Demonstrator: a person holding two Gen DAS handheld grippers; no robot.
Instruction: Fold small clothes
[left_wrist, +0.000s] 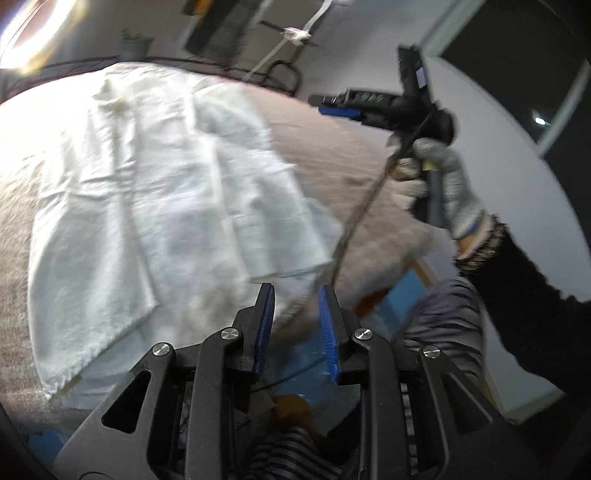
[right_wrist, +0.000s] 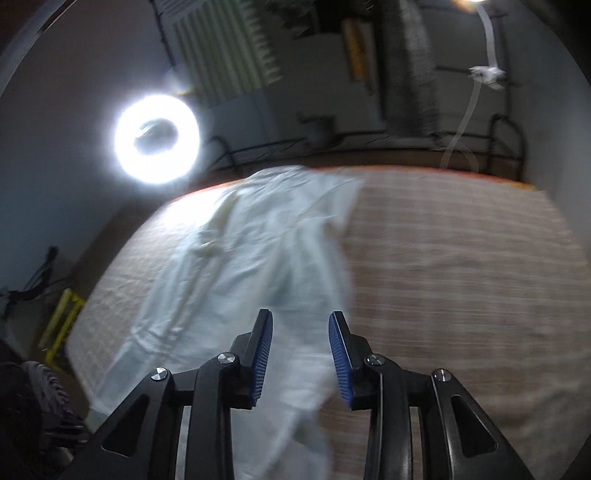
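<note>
A white garment (left_wrist: 147, 184) lies spread flat and lengthwise on a beige striped cover (left_wrist: 332, 147). My left gripper (left_wrist: 295, 295) hovers over the garment's near right corner, its blue pads (left_wrist: 264, 325) apart with nothing pressed between them. My right gripper (left_wrist: 334, 105) is in the air to the right, beyond the cloth's edge, held by a gloved hand (left_wrist: 439, 177). In the right wrist view the right gripper (right_wrist: 301, 321) stands open above the near end of the white garment (right_wrist: 277, 240), and nothing is held. The picture is blurred.
A bright ring light (right_wrist: 157, 138) glares beyond the far left edge of the beige cover (right_wrist: 461, 277). A black metal frame (right_wrist: 506, 140) stands behind it, a yellow frame (right_wrist: 61, 317) low on the left. A thin cable (left_wrist: 365, 206) hangs from the right gripper.
</note>
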